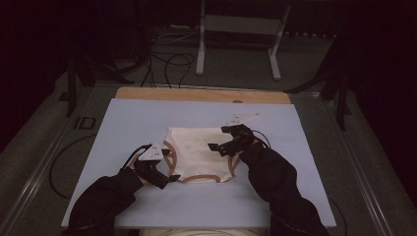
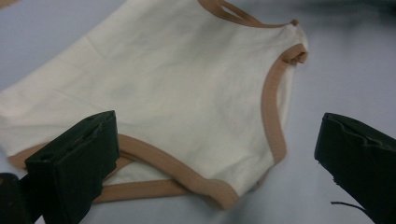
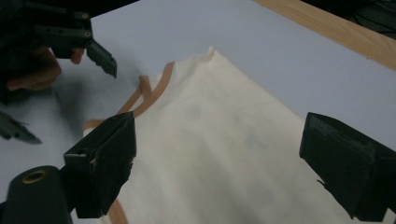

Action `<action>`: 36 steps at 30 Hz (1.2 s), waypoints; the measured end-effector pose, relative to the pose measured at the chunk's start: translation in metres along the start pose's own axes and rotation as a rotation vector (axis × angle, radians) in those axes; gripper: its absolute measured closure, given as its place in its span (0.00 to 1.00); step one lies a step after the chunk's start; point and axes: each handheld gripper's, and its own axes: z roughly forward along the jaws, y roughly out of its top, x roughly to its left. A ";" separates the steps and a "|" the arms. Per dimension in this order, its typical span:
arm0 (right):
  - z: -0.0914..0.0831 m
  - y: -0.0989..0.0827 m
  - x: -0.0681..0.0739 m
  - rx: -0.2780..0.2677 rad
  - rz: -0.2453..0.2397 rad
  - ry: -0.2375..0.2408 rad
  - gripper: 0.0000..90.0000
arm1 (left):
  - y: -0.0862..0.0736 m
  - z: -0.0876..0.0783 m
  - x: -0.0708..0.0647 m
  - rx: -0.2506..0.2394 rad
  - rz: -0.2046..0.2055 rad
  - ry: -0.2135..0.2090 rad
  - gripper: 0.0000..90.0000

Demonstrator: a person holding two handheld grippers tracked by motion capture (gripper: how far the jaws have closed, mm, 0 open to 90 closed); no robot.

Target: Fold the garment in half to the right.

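Here the cream garment (image 1: 199,153) with tan trim lies flat mid-counter (image 1: 123,128). My left gripper (image 1: 164,176) hovers at its near-left corner, jaws wide apart; my right gripper (image 1: 220,146) over its right edge, also spread, holding nothing.

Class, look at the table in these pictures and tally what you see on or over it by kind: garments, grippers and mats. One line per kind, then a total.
Cream garment with tan trim: 1
Grippers, both with jaws apart: 2, the left gripper and the right gripper
Pale blue mat: 1
Total: 4
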 end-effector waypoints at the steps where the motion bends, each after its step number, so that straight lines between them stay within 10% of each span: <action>1: 0.002 0.004 -0.001 0.005 0.000 -0.001 0.12 | 0.000 0.000 0.000 0.000 0.004 0.004 0.01; 22: 0.052 0.044 -0.001 0.053 -0.014 0.060 0.12 | -0.001 0.007 -0.011 0.094 0.117 -0.047 0.06; 36: 0.073 0.044 0.002 0.097 -0.015 0.082 0.12 | -0.010 0.025 -0.010 0.177 0.173 -0.135 0.46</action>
